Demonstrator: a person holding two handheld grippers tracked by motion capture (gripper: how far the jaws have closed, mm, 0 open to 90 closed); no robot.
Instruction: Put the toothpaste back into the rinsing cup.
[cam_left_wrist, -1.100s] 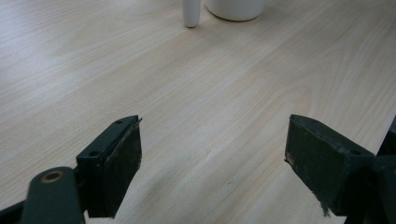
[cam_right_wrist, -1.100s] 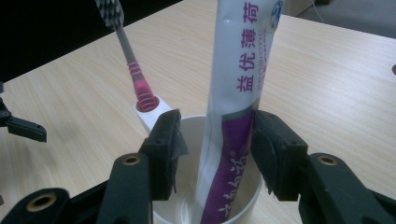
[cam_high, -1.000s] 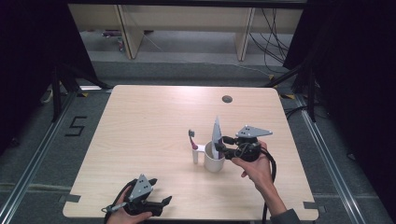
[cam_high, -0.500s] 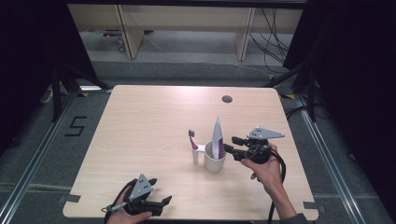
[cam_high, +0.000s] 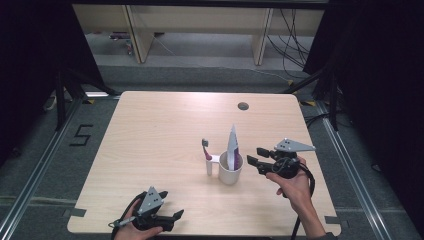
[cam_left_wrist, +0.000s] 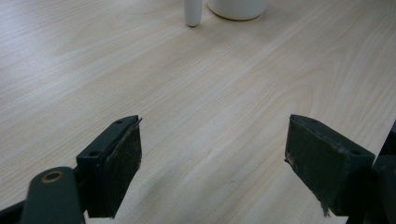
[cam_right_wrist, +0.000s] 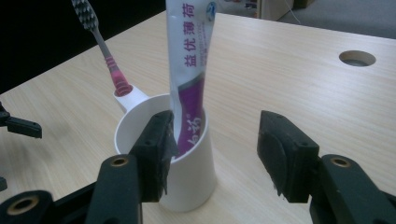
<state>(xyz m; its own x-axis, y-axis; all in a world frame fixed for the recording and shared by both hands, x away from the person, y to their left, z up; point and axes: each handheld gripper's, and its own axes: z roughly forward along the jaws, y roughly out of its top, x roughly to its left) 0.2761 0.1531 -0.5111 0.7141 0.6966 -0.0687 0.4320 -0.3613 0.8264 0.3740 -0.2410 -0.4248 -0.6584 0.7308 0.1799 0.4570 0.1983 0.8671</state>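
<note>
A white cup (cam_high: 230, 172) (cam_right_wrist: 187, 158) stands a little right of the table's middle. A white and purple toothpaste tube (cam_high: 232, 145) (cam_right_wrist: 189, 74) stands upright in it. A toothbrush (cam_high: 205, 150) (cam_right_wrist: 105, 51) with a pink neck sticks up from the cup's side holder (cam_high: 209, 165). My right gripper (cam_high: 254, 161) (cam_right_wrist: 215, 149) is open just right of the cup, its jaws apart from it and empty. My left gripper (cam_high: 175, 216) (cam_left_wrist: 212, 165) is open and empty low over the table's front edge; the cup's base (cam_left_wrist: 237, 7) lies far ahead of it.
A round cable hole (cam_high: 243, 106) (cam_right_wrist: 357, 58) sits in the wooden table (cam_high: 160, 130) at the back right. Dark curtains flank the table, and shelving and cables lie on the floor behind it.
My right gripper has let go of the toothpaste tube and drawn back to the right, away from the cup. The tube stays standing in the cup. The left gripper has not moved.
</note>
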